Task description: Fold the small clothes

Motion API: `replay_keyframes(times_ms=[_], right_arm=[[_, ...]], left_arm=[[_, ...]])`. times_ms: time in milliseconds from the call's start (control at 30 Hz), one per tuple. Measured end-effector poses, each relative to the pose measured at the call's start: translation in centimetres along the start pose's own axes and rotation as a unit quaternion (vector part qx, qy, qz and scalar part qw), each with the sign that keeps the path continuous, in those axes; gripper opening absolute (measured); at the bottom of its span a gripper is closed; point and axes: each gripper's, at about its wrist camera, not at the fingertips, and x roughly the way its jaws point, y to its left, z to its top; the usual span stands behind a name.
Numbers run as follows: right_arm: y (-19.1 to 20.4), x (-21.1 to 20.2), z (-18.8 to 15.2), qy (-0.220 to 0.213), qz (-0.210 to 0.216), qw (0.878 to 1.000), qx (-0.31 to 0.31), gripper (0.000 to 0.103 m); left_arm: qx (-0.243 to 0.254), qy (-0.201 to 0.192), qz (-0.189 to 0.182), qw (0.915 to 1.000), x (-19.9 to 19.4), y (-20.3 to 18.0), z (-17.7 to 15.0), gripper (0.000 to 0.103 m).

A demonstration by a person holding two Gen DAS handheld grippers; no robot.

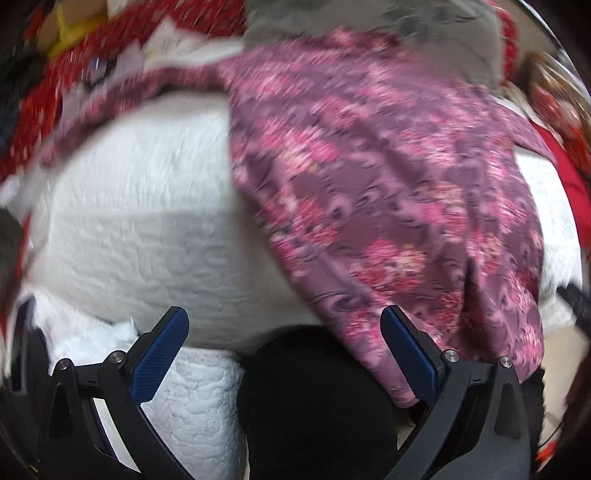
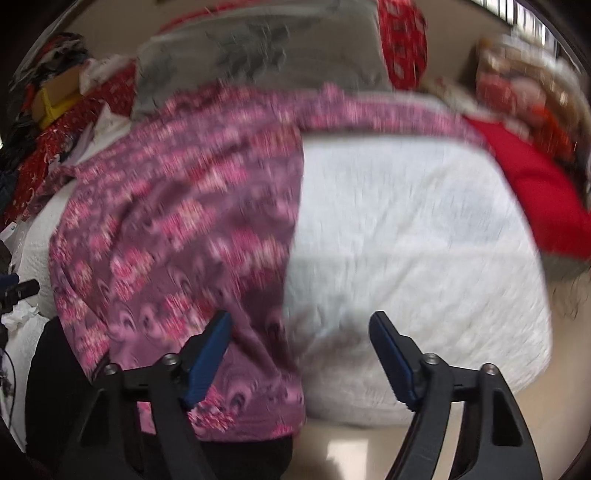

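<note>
Purple garment (image 1: 388,192) with pink floral print, white quilted bedcover (image 1: 129,229), red cloth (image 2: 535,192).

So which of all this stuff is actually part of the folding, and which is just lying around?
Part of the job:
- purple floral garment, spread over the white quilted bed
- left gripper and right gripper, both open, holding nothing

Just lying about:
- grey pillow
- red cloth
- red patterned fabric
- yellow item
</note>
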Motion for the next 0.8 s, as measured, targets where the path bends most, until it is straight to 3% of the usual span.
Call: replay_keyframes(times_ms=[167, 300, 367, 400, 433, 467, 500, 567, 667, 800], right_arm=[[-1.3, 2.9, -1.9, 0.056, 0.028, 0.998, 0.031, 0.075], [-2.1, 5.3, -3.0, 0.108, 0.093, 0.987, 0.070, 0.076], [-2.8, 5.8, -3.3, 0.111, 0.114, 0.983, 0.093, 0.075], [-3.2, 6.1, -3.4, 0.114, 0.133, 0.978, 0.109, 0.066], [-3.6, 6.2, -3.7, 0.114, 0.159, 0.973, 0.125, 0.058], [-3.7, 6.3, -3.9, 0.114, 0.181, 0.968, 0.133, 0.038], [-3.7, 6.2, -4.0, 0.110, 0.202, 0.964, 0.134, 0.018], [-3.1, 5.4, -4.0, 0.094, 0.209, 0.967, 0.110, 0.005], [-2.5, 3.3, -4.0, 0.066, 0.198, 0.975, 0.079, 0.004], [-5.4, -2.4, -3.5, -0.014, 0.243, 0.962, 0.122, 0.003]], left_arm=[[-0.012, 0.057, -0.041, 0.9974, 2.6, 0.0, 0.5, 0.103], [-0.007, 0.091, -0.086, 0.9921, 4.3, -1.5, 0.5, 0.103], [-0.016, 0.102, -0.125, 0.9868, 4.8, -2.2, 0.4, 0.086], [-0.016, 0.107, -0.137, 0.9846, 4.9, -2.4, 0.3, 0.056], [-0.014, 0.116, -0.146, 0.9824, 5.0, -2.6, 0.2, 0.018], [-0.014, 0.121, -0.146, 0.9817, 5.0, -2.7, 0.2, 0.006], [-0.018, 0.120, -0.151, 0.9811, 4.8, -2.5, 0.2, 0.004], [-0.038, 0.113, -0.170, 0.9783, 3.8, -1.4, -0.1, 0.004], [-0.073, 0.099, -0.207, 0.9707, 1.3, 1.2, -0.4, 0.003], [-0.095, 0.061, -0.227, 0.9673, -3.1, 4.9, -0.5, 0.003]])
